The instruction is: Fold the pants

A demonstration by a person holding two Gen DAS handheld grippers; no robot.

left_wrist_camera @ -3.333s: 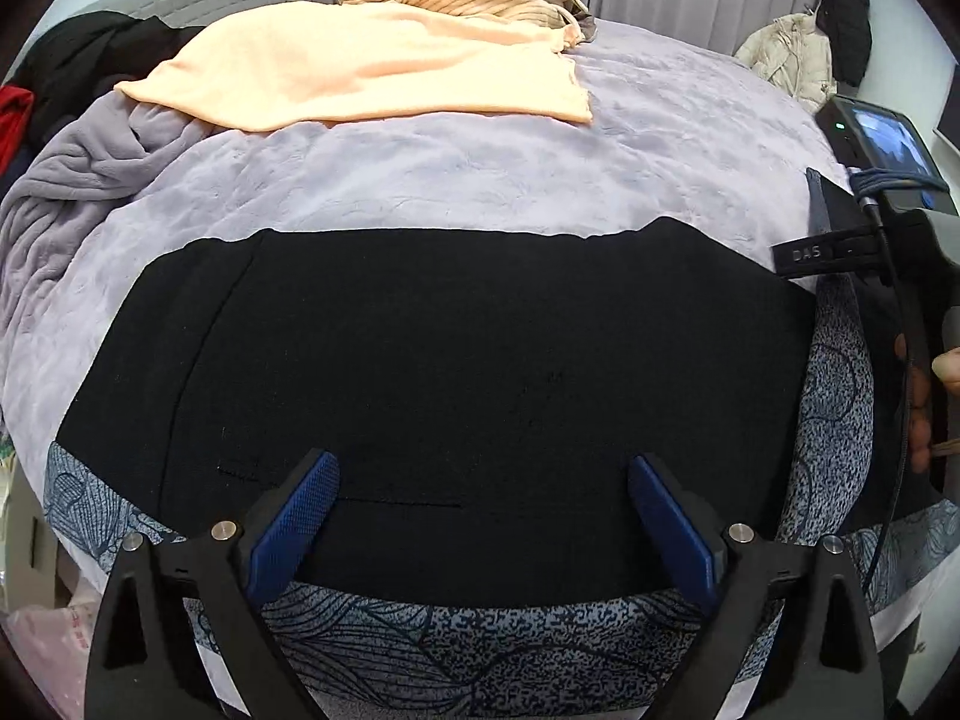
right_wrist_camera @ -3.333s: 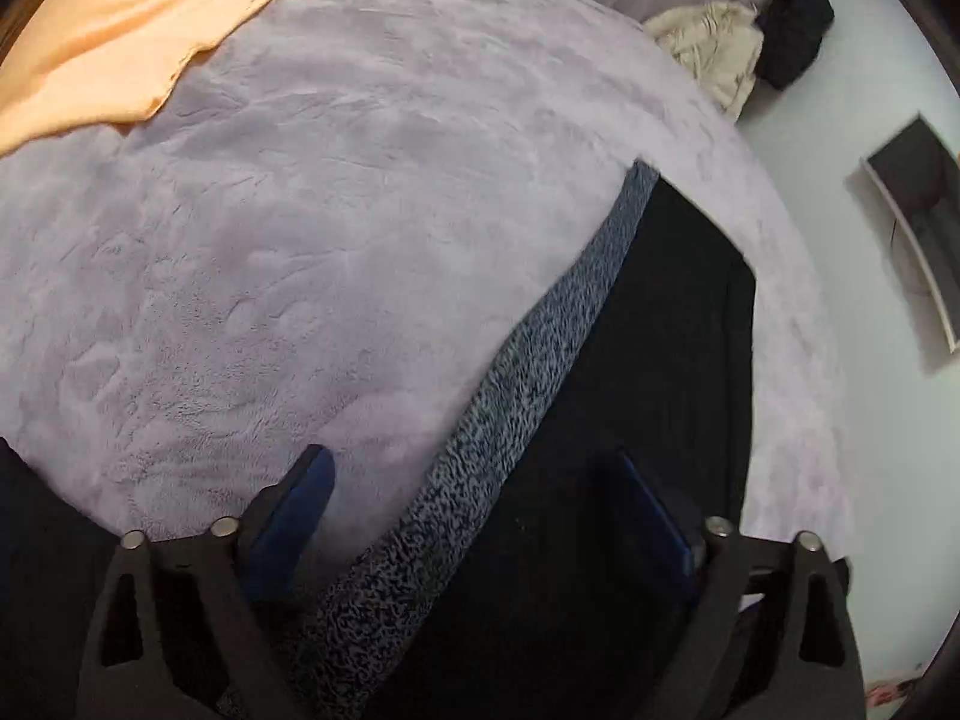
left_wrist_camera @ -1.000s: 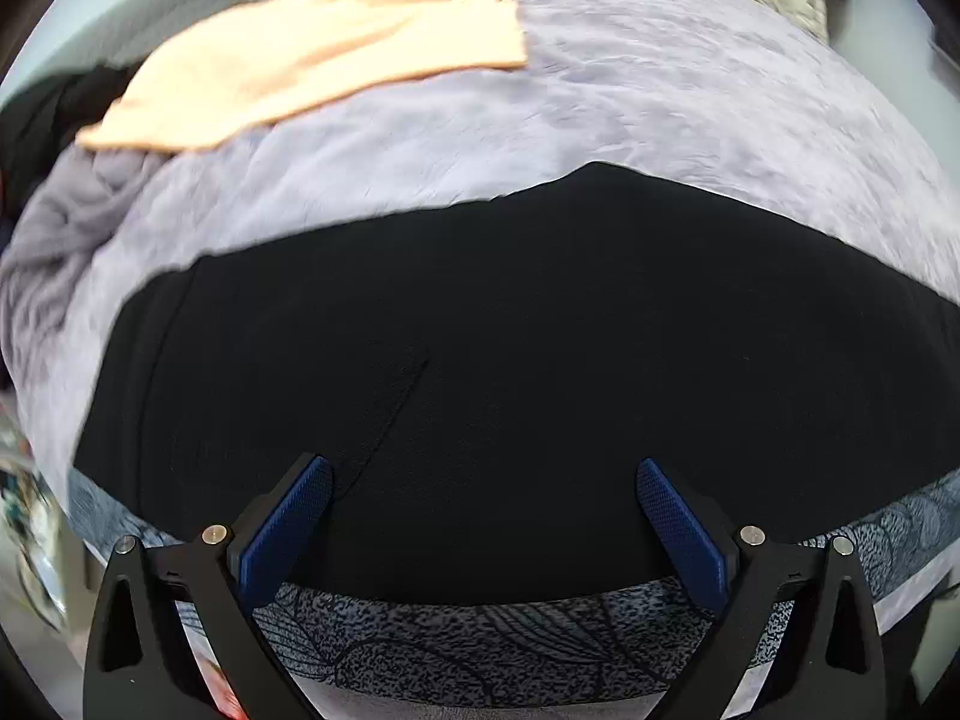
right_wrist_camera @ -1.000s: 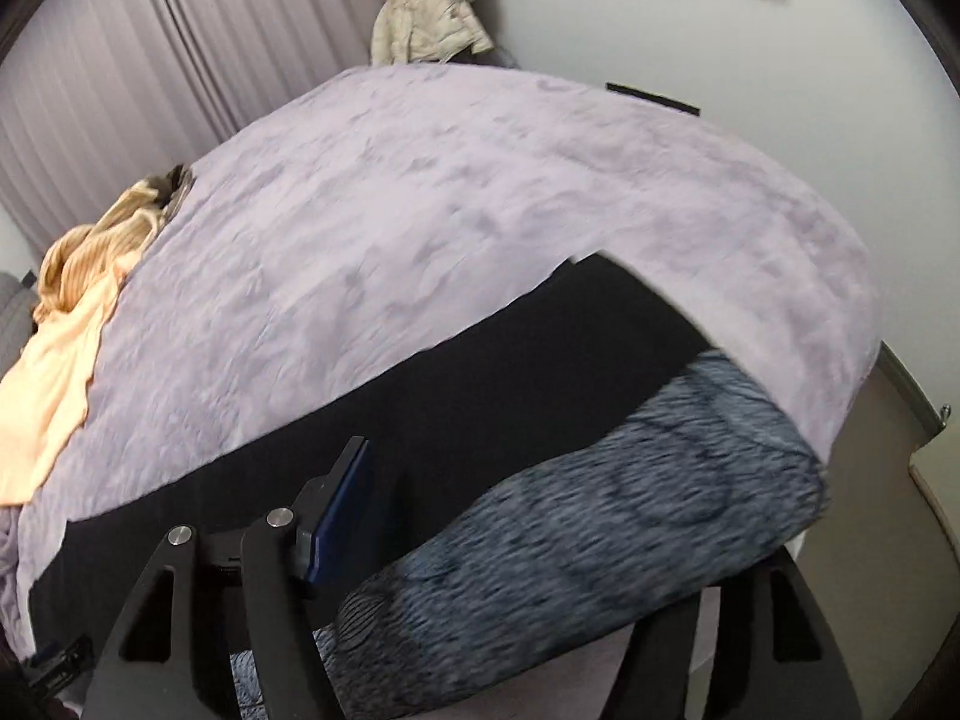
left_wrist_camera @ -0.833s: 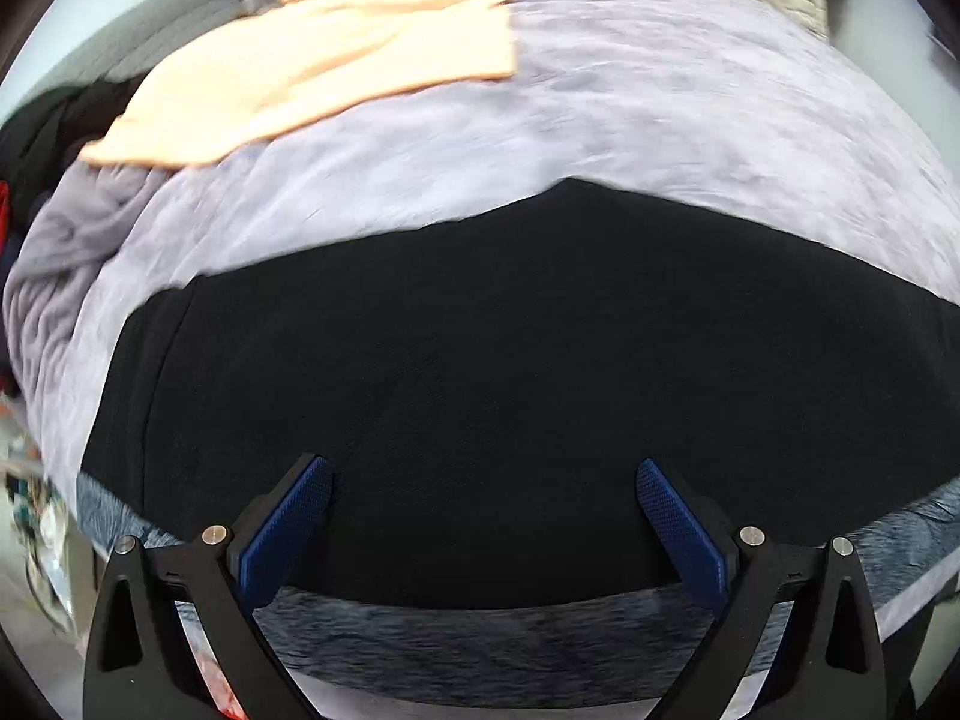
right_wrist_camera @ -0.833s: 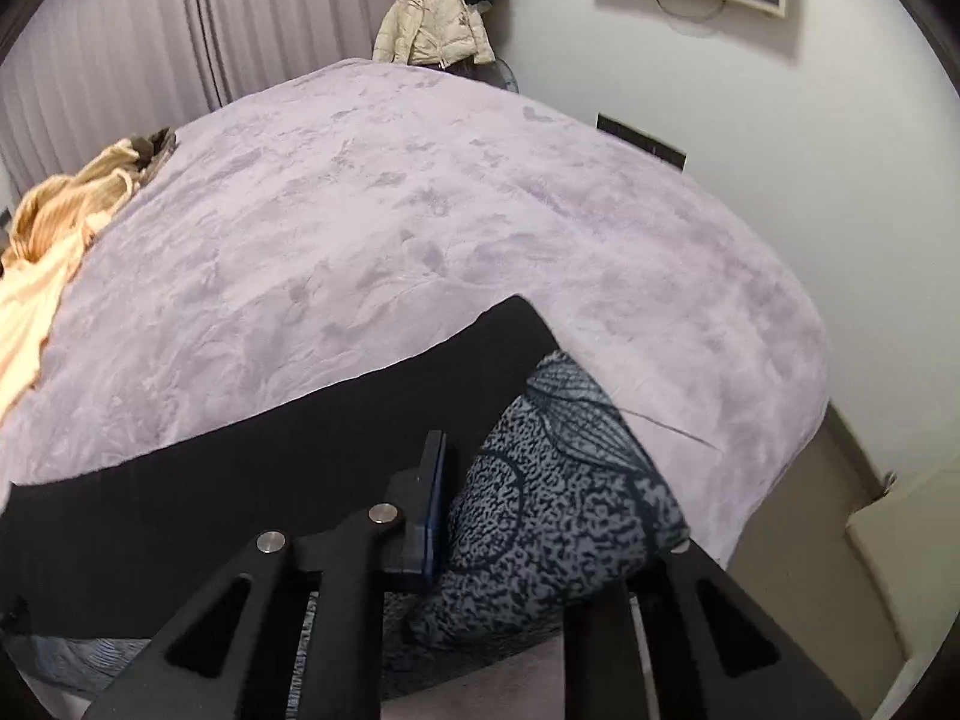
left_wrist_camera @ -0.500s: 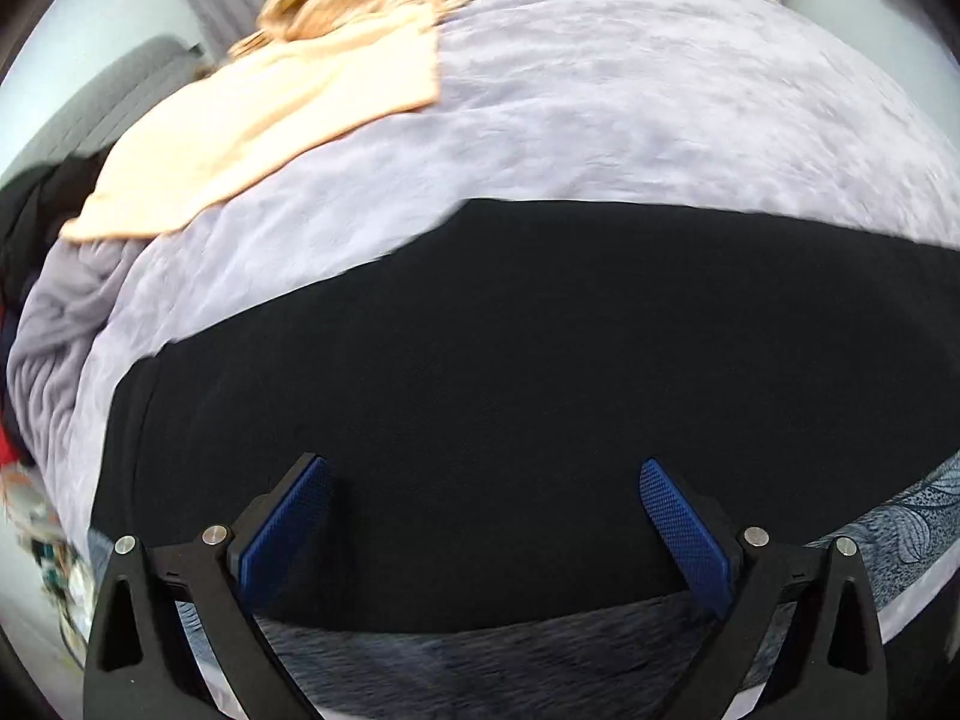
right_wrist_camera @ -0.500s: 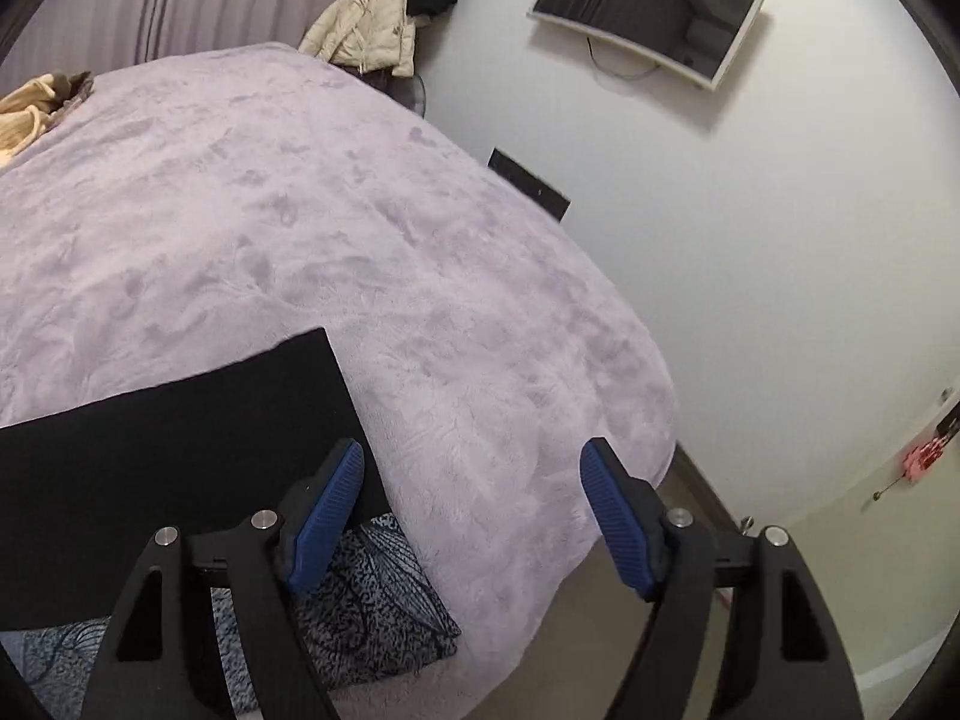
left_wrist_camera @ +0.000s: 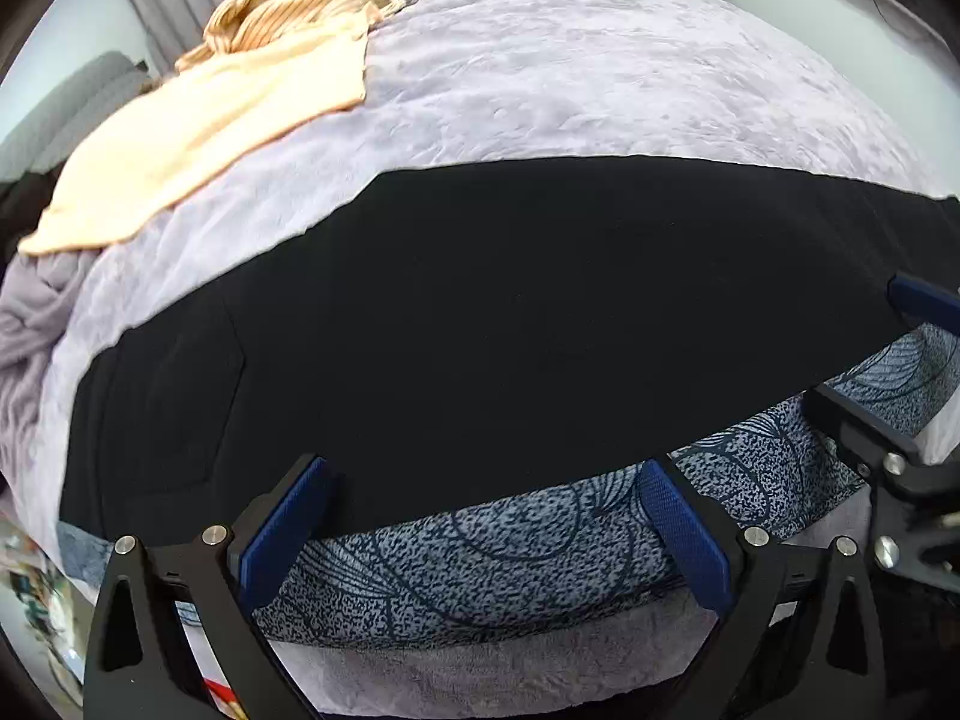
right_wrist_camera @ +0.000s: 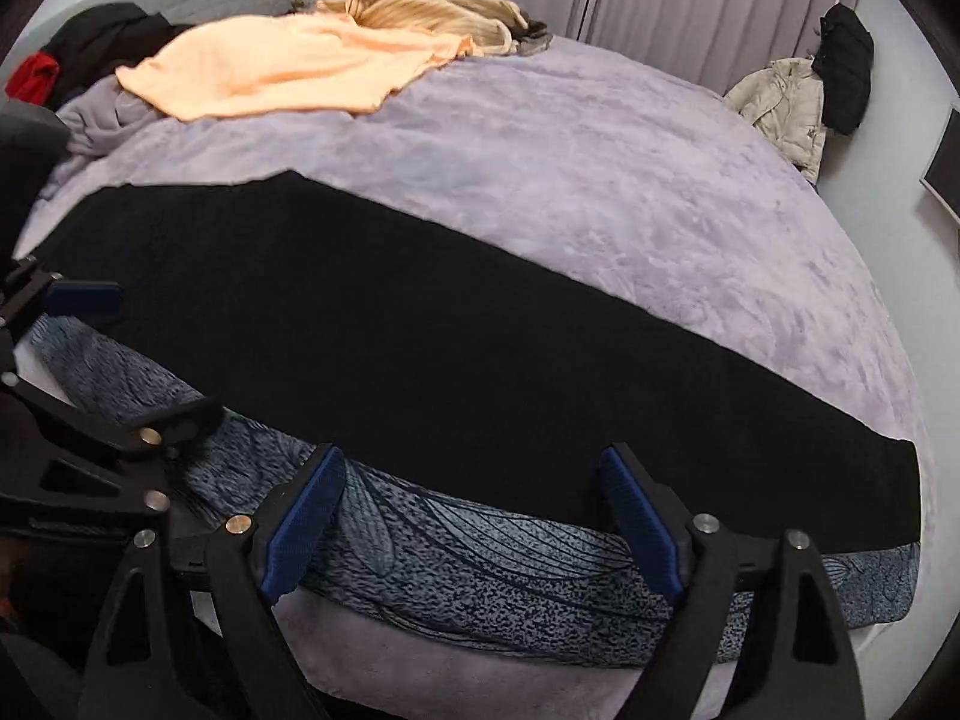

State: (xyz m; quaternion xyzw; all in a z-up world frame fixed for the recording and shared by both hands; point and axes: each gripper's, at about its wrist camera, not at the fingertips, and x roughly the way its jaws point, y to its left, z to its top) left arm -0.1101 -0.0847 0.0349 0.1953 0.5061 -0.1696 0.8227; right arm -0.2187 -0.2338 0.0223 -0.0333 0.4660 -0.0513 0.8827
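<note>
The black pants lie flat in a long band across the near part of the bed, also seen in the right wrist view. Their near edge rests on a blue-grey leaf-patterned cloth. My left gripper hovers open over that edge, gripping nothing. My right gripper hangs over the same edge farther right. Its jaws are opening, with nothing pressed between the pads. Each gripper shows in the other's view: the right one at the right rim, the left one at the left.
A purple plush blanket covers the bed. A peach cloth and a striped tan garment lie at the far side. Dark and red clothes sit far left. A beige jacket hangs by the right wall.
My right gripper let go of the cloth at the pants' right end, spread its jaws and swung back left to face the bed. My left gripper drifted right along the pants.
</note>
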